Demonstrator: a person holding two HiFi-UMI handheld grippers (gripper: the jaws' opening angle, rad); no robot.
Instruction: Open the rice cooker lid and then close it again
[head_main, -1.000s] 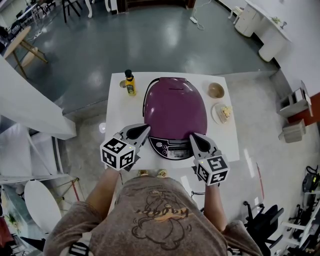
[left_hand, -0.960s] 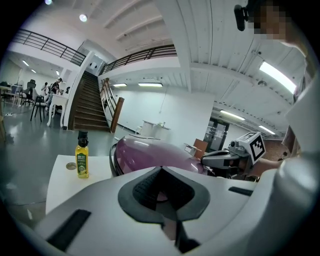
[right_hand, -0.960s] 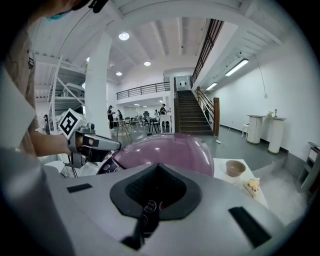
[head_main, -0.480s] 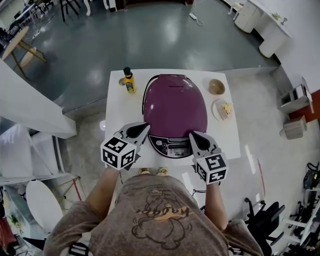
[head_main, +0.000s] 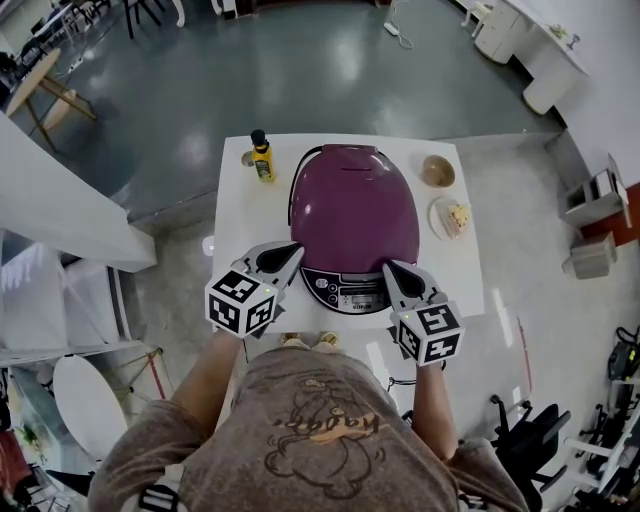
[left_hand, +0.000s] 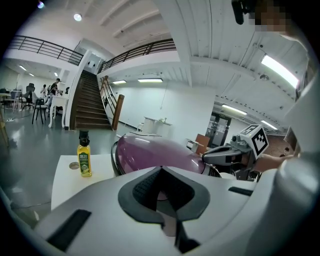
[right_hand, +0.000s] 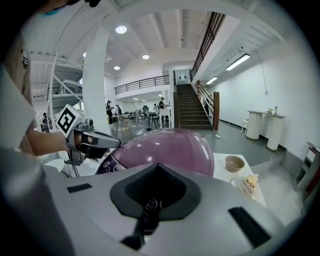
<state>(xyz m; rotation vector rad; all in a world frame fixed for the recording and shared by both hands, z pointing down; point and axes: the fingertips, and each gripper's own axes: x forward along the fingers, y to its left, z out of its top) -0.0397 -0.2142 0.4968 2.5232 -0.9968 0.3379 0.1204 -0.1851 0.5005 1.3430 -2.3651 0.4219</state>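
Observation:
The purple rice cooker (head_main: 353, 212) stands in the middle of the white table (head_main: 235, 215), its domed lid down. Its grey control panel (head_main: 345, 290) faces me. My left gripper (head_main: 291, 254) hovers at the cooker's front left corner, jaws shut and holding nothing. The right gripper (head_main: 389, 268) is at the front right corner, beside the panel, jaws together and empty as well. In the left gripper view the shut left gripper (left_hand: 161, 170) points at the lid (left_hand: 155, 150). In the right gripper view the right gripper (right_hand: 156, 167) points over the panel towards the dome (right_hand: 170, 147).
A yellow oil bottle (head_main: 262, 158) and a small round cap (head_main: 247, 158) stand at the table's far left. A brown bowl (head_main: 437, 171) and a plate with food (head_main: 452, 217) sit on the right side. Grey floor surrounds the table.
None apart from a slight shift of the head view; both grippers stay at the cooker's front corners.

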